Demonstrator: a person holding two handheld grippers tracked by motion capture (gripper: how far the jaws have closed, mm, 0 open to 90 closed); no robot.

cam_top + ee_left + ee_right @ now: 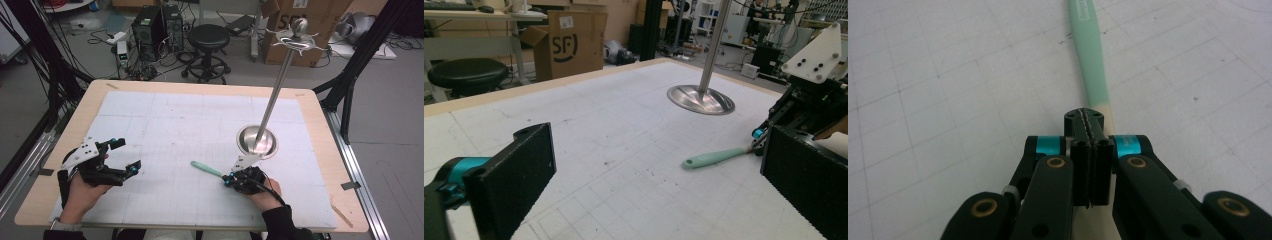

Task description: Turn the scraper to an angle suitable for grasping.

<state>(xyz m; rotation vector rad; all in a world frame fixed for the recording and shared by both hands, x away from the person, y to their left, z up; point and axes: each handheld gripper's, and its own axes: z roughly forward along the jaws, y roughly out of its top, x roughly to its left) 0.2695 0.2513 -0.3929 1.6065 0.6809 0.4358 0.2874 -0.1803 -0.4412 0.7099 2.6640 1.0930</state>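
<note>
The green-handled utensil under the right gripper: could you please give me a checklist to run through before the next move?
1. Right gripper closed: ok, its fingers meet over the pale end of the green-handled utensil.
2. Utensil actually clamped: cannot tell, since in the right gripper view it passes beneath the closed fingers.
3. Utensil resting on the table: ok, its green handle lies flat on the white mat.
4. Left gripper out of the way: ok, open, empty and apart from the utensil.
5. Metal stand upright: ok, its round base sits flat just behind the right gripper.
6. Room beside the stand: cannot tell, the gripper's grey plate looks close to the base.
</note>
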